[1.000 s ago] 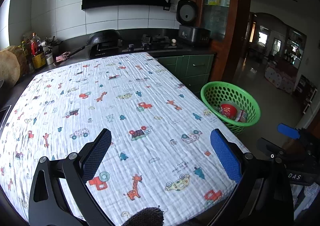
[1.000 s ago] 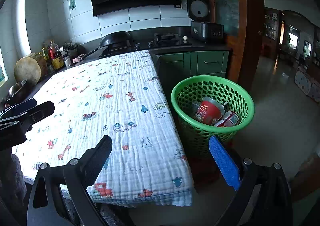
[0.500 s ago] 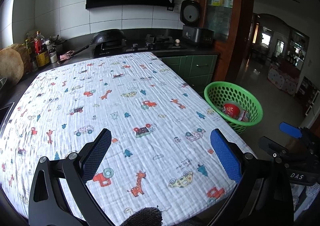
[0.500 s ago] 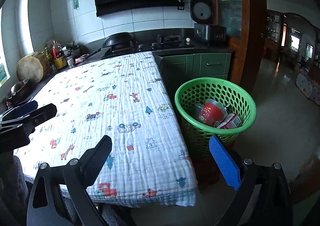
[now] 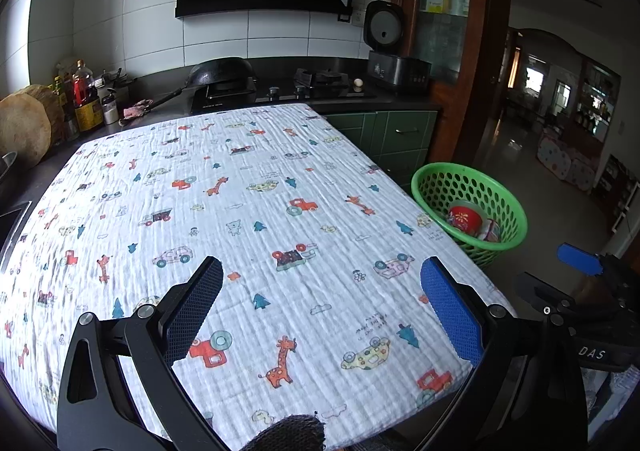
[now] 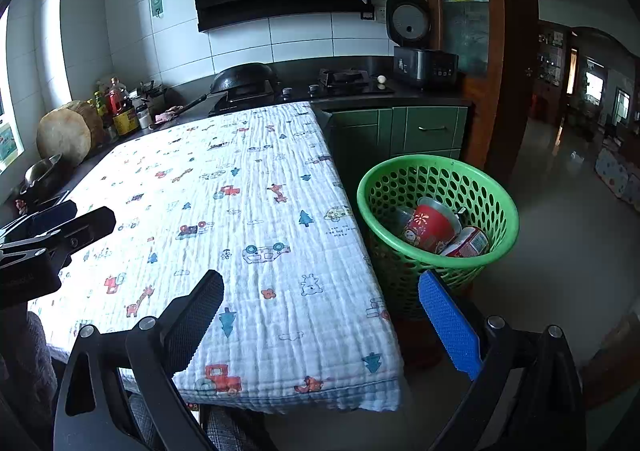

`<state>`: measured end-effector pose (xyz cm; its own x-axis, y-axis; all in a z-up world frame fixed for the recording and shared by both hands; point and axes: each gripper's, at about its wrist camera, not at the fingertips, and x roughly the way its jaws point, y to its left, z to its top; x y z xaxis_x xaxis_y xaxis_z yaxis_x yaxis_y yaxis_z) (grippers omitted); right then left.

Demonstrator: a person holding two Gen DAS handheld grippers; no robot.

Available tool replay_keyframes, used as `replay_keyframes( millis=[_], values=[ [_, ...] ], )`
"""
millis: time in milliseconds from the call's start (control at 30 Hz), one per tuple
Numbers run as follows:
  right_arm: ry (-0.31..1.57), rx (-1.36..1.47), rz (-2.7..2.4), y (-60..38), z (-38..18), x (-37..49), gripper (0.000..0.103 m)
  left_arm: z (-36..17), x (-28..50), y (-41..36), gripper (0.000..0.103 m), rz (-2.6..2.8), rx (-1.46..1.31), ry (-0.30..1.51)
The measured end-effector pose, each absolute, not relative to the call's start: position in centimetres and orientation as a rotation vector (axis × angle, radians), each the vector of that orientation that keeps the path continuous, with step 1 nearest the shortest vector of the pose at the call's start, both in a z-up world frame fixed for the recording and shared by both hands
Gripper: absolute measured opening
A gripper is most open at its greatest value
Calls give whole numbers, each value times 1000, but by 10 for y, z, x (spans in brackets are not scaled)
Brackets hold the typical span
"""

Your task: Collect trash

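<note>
A green perforated basket (image 6: 496,207) stands on the floor by the table's right edge; it also shows in the left wrist view (image 5: 440,179). Inside lie a red cup (image 6: 428,227) and a red-and-white can (image 6: 468,243). The table carries a white cloth with cartoon prints (image 5: 248,211). My left gripper (image 5: 320,275) is open and empty above the cloth's near part. My right gripper (image 6: 320,283) is open and empty over the table's near right corner, short of the basket. Each gripper shows at the edge of the other's view.
A dark counter (image 5: 280,91) runs behind the table with a wok (image 5: 224,73), a gas hob, a rice cooker (image 5: 396,59), bottles (image 5: 86,99) and a round wooden board (image 5: 24,127). Green cabinets (image 6: 400,131) stand behind the basket. Tiled floor (image 6: 560,231) opens to the right.
Both grippers have drawn back and risen slightly, so the table and basket look a little farther. Both stay open and empty.
</note>
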<state>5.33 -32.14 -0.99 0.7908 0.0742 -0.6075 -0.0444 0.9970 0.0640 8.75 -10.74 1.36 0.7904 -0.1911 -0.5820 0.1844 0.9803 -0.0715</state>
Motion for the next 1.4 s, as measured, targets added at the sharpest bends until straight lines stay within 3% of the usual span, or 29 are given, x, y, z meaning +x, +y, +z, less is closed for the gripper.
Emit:
replay_keyframes(
  millis=[1400],
  values=[
    [666,36,107,-306,-18,59,95,5,83,-86,98,-125,-31,650]
  ],
)
